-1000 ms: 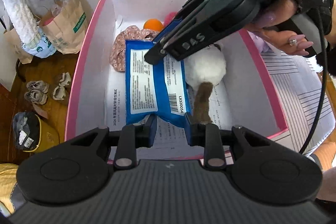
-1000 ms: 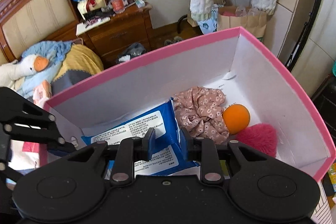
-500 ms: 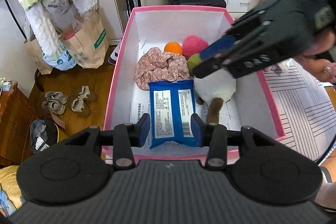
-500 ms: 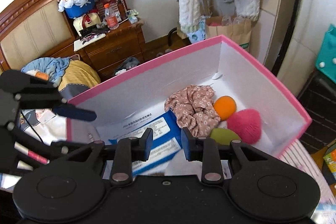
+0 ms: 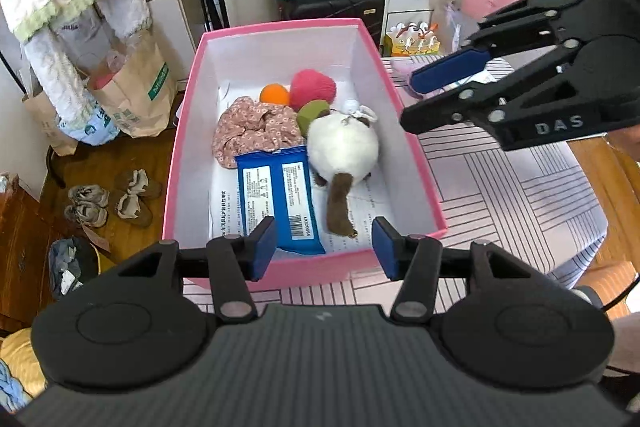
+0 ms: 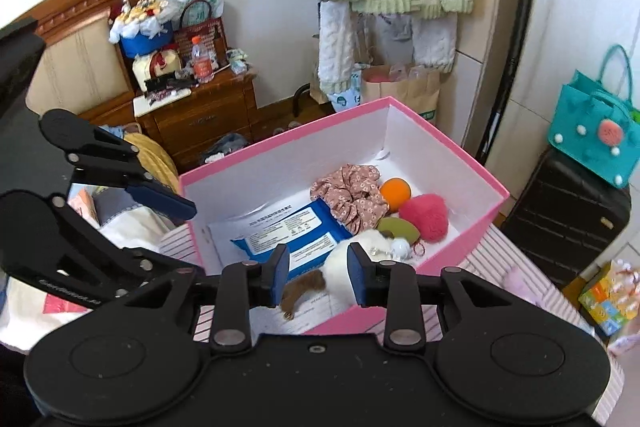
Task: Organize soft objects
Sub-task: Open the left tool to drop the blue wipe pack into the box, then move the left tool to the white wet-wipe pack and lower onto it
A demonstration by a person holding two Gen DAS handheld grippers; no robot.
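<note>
Hovering at frame bottom over the pink box [image 5: 182,131], my left gripper [image 5: 324,247] has just been opening, nothing between; right gripper [image 6: 318,273] parted, empty.

The left gripper [image 5: 324,247] is matte black, with a ribbed grey housing at 6 o'clock and two round black discs flanking it. Its fingers [image 5: 262,247] end in flat blue pads, and silver pivot screws dot the linkage bars. The right gripper [image 6: 318,271] has the same build: black body, two embossed discs, blue pads, silver screws and one small central screw. Seen from the left wrist at 3 o'clock, its side link bears raised letters "DAS". A thin black cable shows at 4 o'clock.
</note>
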